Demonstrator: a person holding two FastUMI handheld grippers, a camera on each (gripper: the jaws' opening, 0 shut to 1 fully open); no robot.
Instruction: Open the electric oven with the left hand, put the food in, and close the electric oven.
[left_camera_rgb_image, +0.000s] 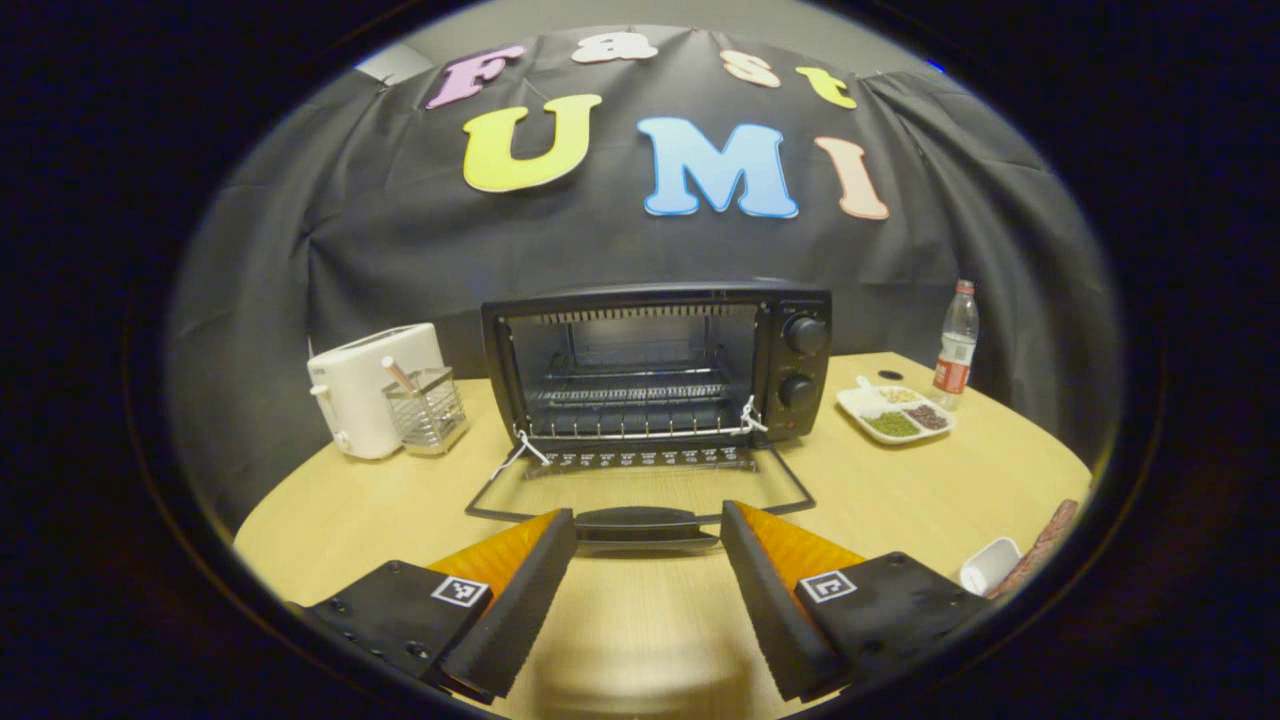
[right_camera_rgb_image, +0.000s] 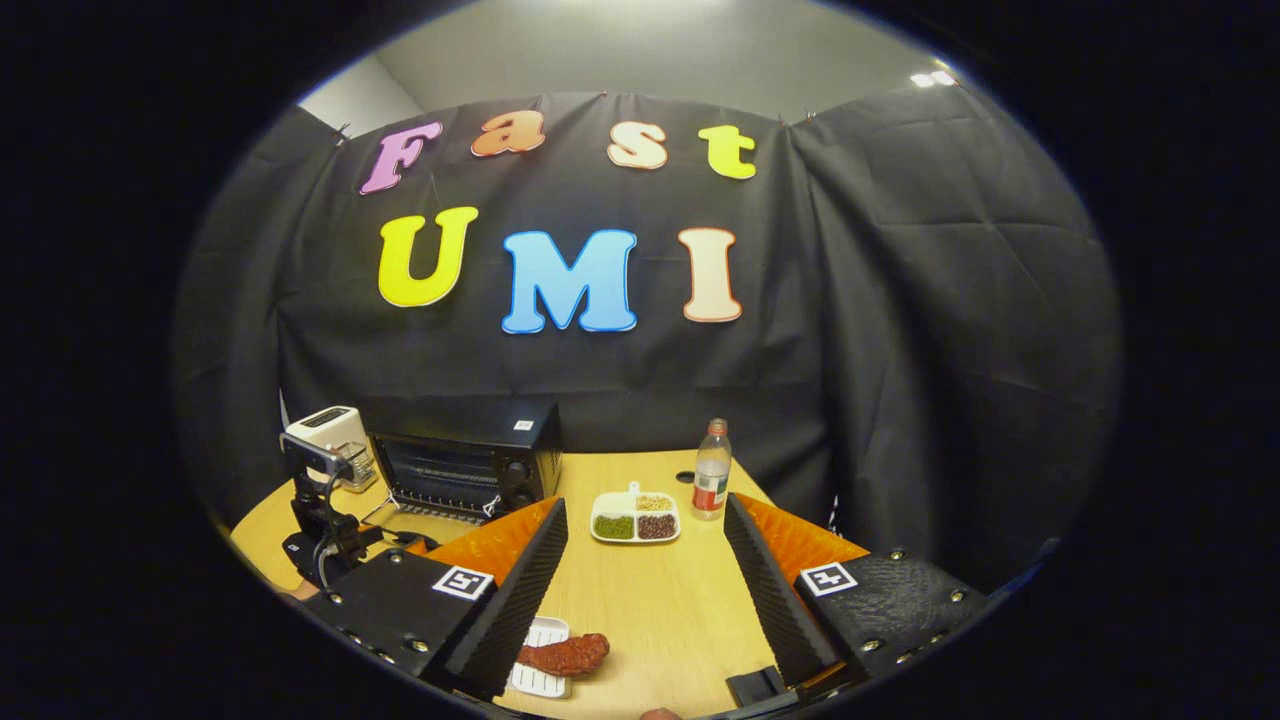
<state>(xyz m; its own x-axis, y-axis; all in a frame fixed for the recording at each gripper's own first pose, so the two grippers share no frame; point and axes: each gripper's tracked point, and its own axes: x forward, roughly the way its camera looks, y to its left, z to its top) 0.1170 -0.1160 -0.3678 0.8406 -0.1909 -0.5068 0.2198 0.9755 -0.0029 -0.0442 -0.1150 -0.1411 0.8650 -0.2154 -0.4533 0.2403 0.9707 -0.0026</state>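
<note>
So the electric oven (left_camera_rgb_image: 655, 365) is sitting mid-frame in my left gripper view with its glass door (left_camera_rgb_image: 640, 495) hanging flat down, handle (left_camera_rgb_image: 645, 522) right between my left tongs (left_camera_rgb_image: 648, 545), which are gaping wide and gripping nothing. Wire rack inside, two round knobs on the right. White toaster (left_camera_rgb_image: 370, 385) and a mesh holder (left_camera_rgb_image: 425, 410) are crowding the left, a divided dish (left_camera_rgb_image: 893, 412) and a bottle (left_camera_rgb_image: 956, 345) the right. In the right gripper view my right tongs (right_camera_rgb_image: 645, 560) are also spreading wide, empty, and the reddish lumpy food (right_camera_rgb_image: 565, 655) is lying on a ribbed white tray (right_camera_rgb_image: 540, 680) at lower centre, with plenty of bare wooden counter (right_camera_rgb_image: 660, 600) ahead.
</note>
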